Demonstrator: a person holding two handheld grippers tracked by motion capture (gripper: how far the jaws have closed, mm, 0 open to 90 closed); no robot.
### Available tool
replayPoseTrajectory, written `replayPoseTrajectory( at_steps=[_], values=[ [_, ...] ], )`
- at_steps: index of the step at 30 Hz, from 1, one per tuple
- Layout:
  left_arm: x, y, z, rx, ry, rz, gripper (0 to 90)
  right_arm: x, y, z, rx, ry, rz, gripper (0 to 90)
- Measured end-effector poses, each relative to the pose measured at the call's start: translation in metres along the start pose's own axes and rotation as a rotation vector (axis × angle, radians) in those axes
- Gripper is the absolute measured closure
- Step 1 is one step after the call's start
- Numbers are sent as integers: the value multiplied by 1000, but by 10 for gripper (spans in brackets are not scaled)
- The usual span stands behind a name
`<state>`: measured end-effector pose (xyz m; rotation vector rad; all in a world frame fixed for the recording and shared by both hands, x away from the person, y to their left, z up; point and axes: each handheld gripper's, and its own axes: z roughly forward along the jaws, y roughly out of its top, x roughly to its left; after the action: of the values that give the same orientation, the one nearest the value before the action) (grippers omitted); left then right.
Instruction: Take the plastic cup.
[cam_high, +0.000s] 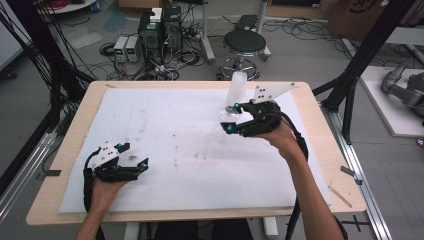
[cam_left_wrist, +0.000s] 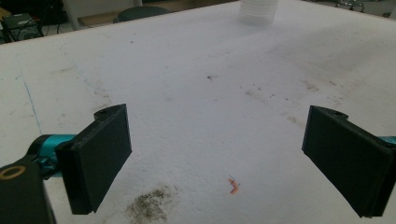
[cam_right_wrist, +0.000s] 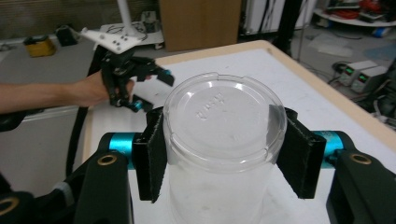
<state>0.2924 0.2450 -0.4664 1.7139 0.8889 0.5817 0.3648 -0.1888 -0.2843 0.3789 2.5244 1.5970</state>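
While clamped between the right gripper (cam_right_wrist: 224, 154) jaws, clear plastic cup (cam_right_wrist: 222, 140) upside down

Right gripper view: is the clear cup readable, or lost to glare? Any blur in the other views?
Right gripper view: clear cup sharp, soft sheen on its base, embossed marks legible, background slightly soft. High view: cup pale, almost blending into the white mat. Left gripper view: mat stains crisp, even light, the cup at the top edge is blurred.
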Motion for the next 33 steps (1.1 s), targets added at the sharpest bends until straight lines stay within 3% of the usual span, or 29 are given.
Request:
replayPoseTrajectory(
  at_steps=[13, 33],
  values=[
    [0, 0, 0, -3, 2, 1, 80, 23, -17, 27, 17, 107, -56, 408],
    [0, 0, 0, -4, 3, 2, 80, 30, -35, 28, 27, 127, -67, 410]
  ],
)
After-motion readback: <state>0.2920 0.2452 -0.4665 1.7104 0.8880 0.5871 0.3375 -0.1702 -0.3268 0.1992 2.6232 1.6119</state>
